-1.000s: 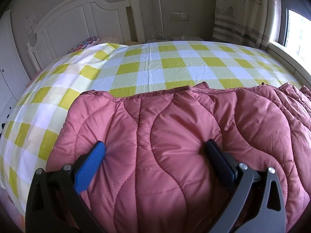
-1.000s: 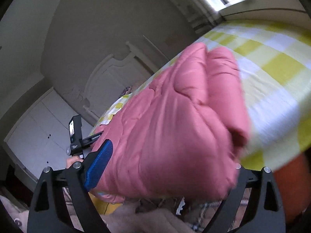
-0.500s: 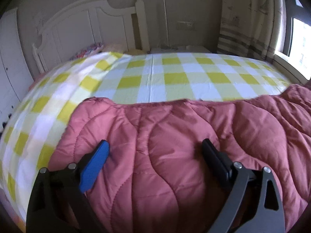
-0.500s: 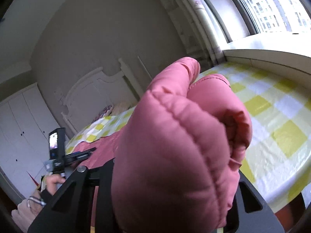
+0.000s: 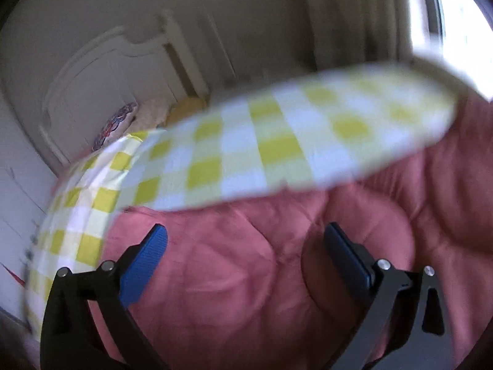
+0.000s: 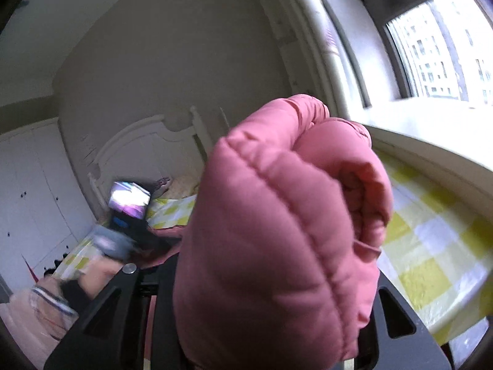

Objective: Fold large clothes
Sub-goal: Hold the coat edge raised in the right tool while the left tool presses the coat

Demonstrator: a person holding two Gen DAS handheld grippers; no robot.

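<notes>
Pink quilted puffer coat lifted for its fold

Pink quilted puffer coat (image 6: 277, 231) bulges from the right gripper (image 6: 271, 323), whose jaws have just been closing and now clamp a thick bunch of it. The rest lies across the yellow-and-white checked bedsheet (image 5: 234, 154), under the left gripper (image 5: 246, 240), jaws wide and empty. Carrying the pinched edge level over the body should keep the fold square.

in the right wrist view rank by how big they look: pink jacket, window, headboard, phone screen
1. pink jacket, though it is nearest the camera
2. window
3. headboard
4. phone screen
</notes>
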